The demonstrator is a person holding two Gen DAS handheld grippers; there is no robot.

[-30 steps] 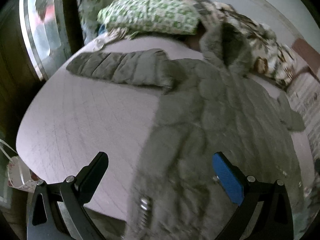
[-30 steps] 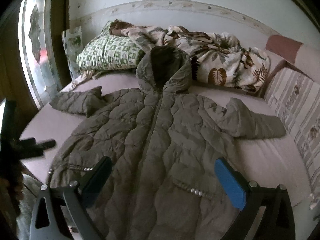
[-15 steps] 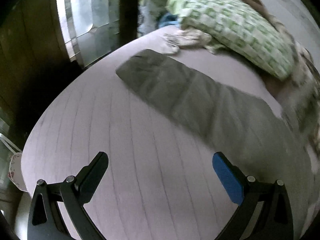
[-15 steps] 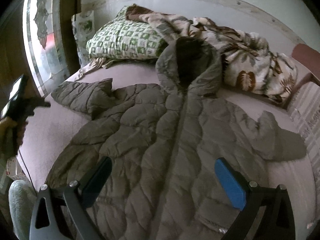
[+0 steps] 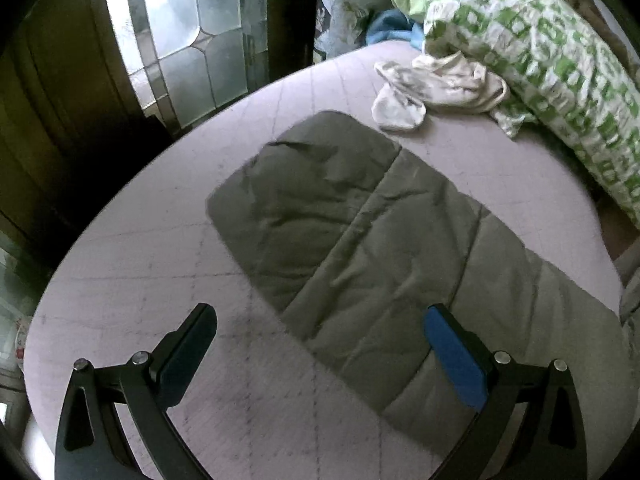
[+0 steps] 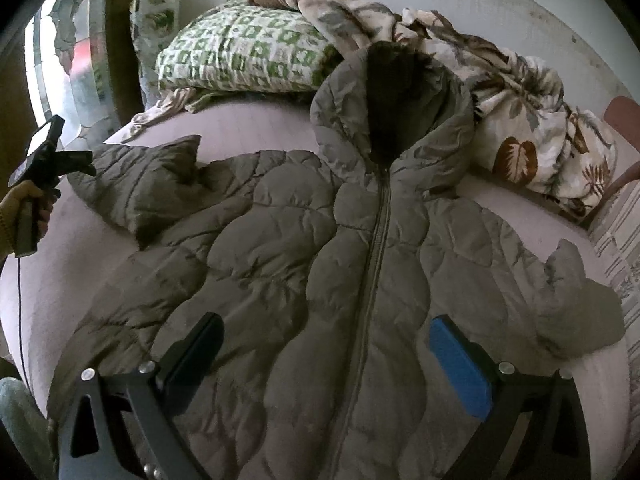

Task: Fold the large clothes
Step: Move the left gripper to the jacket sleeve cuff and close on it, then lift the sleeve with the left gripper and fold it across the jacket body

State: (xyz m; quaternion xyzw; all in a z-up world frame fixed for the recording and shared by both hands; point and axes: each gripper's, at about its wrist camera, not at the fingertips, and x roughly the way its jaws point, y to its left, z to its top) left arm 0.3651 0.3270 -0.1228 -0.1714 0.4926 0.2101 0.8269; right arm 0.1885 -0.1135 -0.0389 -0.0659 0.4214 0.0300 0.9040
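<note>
Item: quilted hooded coat (image 6: 320, 280), spread front-up and zipped on the bed (image 5: 140, 280); fold not yet begun.

Left gripper (image 5: 320, 344) over the outstretched sleeve (image 5: 340, 232), fingers wide, empty; right gripper (image 6: 326, 356) above the coat's lower front, fingers wide, empty; advice: pinch the sleeve near its cuff end, both layers; carry it flat across the chest; padding likely springs back, so press the crease.

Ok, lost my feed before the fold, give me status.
Left claw open, over the sleeve. Right claw open, above the coat, flat and zipped. Socks beside the cuff, not touching.
</note>
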